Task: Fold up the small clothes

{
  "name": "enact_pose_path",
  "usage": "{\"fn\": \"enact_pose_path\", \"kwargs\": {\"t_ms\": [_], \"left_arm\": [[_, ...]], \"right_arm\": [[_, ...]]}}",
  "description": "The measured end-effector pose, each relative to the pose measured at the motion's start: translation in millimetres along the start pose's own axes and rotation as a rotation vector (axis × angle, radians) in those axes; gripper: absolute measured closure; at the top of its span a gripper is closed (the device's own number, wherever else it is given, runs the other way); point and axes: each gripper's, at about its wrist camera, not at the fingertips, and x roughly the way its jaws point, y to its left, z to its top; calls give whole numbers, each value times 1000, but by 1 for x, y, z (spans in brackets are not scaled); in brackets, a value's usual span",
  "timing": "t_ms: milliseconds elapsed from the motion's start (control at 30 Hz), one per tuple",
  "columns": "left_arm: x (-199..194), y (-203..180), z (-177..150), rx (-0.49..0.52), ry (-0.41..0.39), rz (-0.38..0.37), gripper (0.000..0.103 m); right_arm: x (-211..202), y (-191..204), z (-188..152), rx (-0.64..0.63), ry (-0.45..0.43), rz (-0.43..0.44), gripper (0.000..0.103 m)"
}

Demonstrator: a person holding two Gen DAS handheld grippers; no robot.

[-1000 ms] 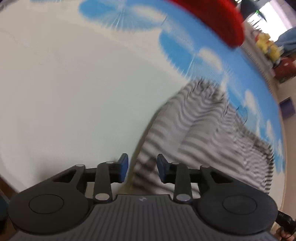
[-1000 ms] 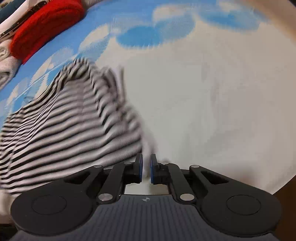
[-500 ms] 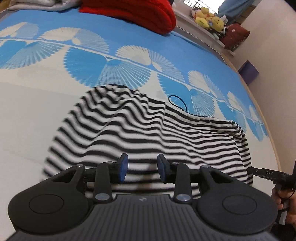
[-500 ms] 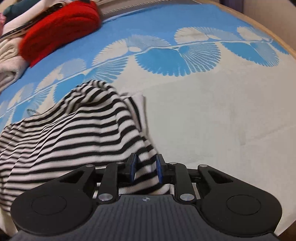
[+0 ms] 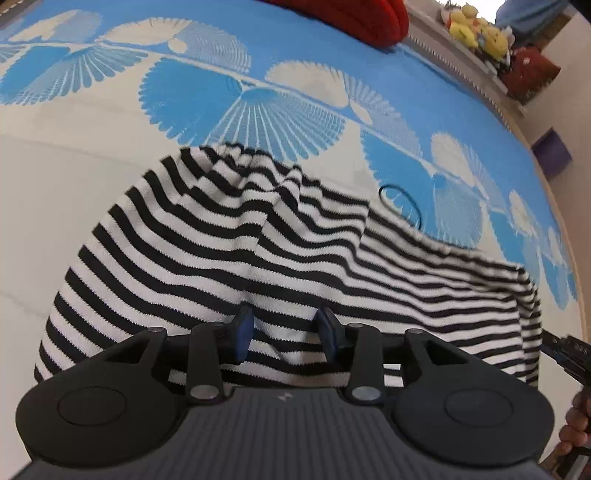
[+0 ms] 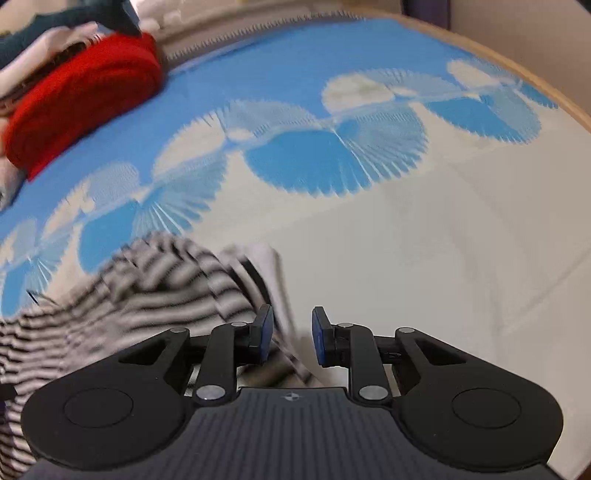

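A black-and-white striped garment (image 5: pixel 258 251) lies rumpled on a blue-and-cream patterned cloth (image 5: pixel 74 177). My left gripper (image 5: pixel 284 334) is open just above the garment's near edge, with striped fabric showing between the fingers. In the right wrist view the garment (image 6: pixel 147 291) is blurred at lower left. My right gripper (image 6: pixel 290 336) is open over the garment's right edge, with a fold of fabric lying between the fingers.
A red knitted garment (image 6: pixel 81 99) lies at the far side, with more clothes behind it. A thin black hair tie (image 5: pixel 400 203) lies by the striped garment. Yellow plush toys (image 5: pixel 476 29) sit on a shelf beyond. The cloth's wooden edge (image 6: pixel 517 70) curves on the right.
My right gripper has opened and let go of the striped garment's edge. The left gripper stays open and has moved closer over the garment, which has settled onto the cloth.
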Motion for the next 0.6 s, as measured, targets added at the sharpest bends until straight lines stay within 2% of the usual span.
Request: {"fn": "enact_pose_path", "kwargs": {"t_ms": [67, 167, 200, 267, 367, 400, 467, 533, 600], "left_arm": [[-10, -2, -2, 15, -31, -5, 61], [-26, -5, -7, 69, -82, -6, 61], [-31, -6, -9, 85, -92, -9, 61], [-39, -7, -13, 118, -103, -21, 61], [-47, -9, -19, 174, -105, -31, 61], [-49, -8, -21, 192, -105, -32, 61], [-54, -4, -24, 198, -106, -35, 61], [-60, 2, -26, 177, -107, -47, 61], [-67, 10, -28, 141, -109, -64, 61]], "right_arm": [[10, 13, 3, -41, -5, 4, 61], [27, 23, 6, -72, -16, -25, 63], [30, 22, 8, -56, -30, -25, 79], [38, 13, 13, 30, -52, -40, 103], [45, -5, 13, 166, -50, -160, 103], [44, -10, 13, 198, -45, -179, 99], [36, -15, 13, 230, -56, -180, 99], [15, -9, 12, 196, -93, -146, 95], [-11, 0, 10, 137, -144, -110, 75]]}}
